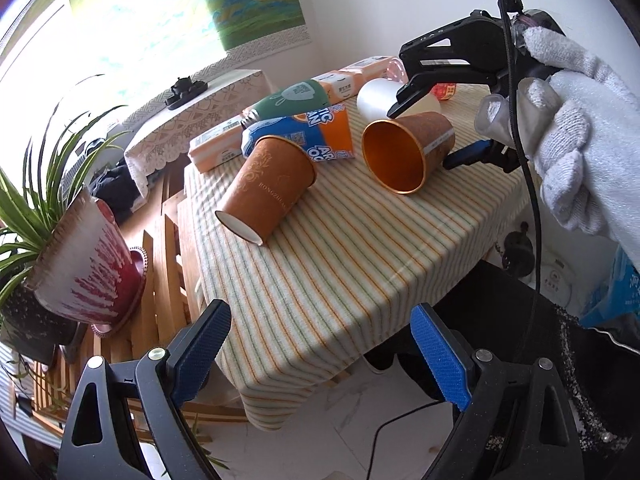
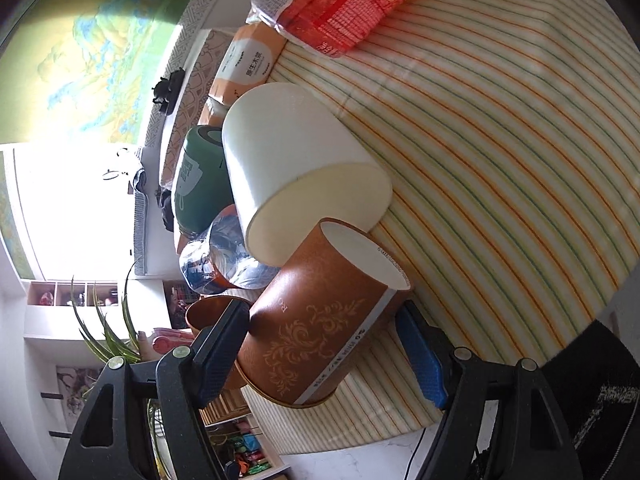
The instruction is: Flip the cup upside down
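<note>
Two brown paper cups lie on their sides on the striped tablecloth (image 1: 320,272). One brown cup (image 1: 408,152) has its gold inside facing my left camera; my right gripper (image 1: 420,140) straddles it, one finger on each side, jaws wide and apart from it on the blue side. In the right wrist view this cup (image 2: 320,320) lies between the fingers, with my right gripper (image 2: 324,360) open around it. The other brown cup (image 1: 268,188) lies to the left, base toward the camera. My left gripper (image 1: 320,356) is open and empty above the table's near corner.
A white cup (image 2: 296,168) lies on its side just behind the straddled cup. A green bottle (image 1: 292,100), blue-orange packet (image 1: 304,132), tissue packs (image 1: 216,144) and a red snack bag (image 2: 344,4) crowd the table's back. A potted plant (image 1: 84,264) stands left of the table.
</note>
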Demonstrator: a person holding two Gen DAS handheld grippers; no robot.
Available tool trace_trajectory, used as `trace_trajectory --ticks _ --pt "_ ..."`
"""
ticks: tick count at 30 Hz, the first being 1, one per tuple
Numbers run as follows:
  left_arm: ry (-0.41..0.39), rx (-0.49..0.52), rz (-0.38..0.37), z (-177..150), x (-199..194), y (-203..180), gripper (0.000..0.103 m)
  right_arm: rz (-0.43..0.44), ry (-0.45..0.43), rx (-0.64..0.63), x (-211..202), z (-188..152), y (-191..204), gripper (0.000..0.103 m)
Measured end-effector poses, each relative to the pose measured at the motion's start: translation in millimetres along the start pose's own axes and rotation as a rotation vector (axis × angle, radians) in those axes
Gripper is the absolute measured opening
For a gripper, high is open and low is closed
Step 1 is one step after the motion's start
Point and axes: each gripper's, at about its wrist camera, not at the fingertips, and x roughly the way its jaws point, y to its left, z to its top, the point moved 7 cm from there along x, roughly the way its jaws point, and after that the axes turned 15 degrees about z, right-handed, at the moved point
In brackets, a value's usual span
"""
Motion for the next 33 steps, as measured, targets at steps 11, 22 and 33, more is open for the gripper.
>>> trace_trajectory --ticks 11,22,33 --pt "0.022 -0.027 0.002 -1 10 4 0.093 -0.006 0.033 -0.135 -2 14 7 0.063" --pt "0.022 -0.025 -0.017 1 12 -6 0.093 0.010 0.116 -0.178 14 11 14 0.062" --pt "0.029 -0.092 -0.040 3 19 -5 0.093 -0.022 0.046 -0.583 -20 -4 39 0.059"
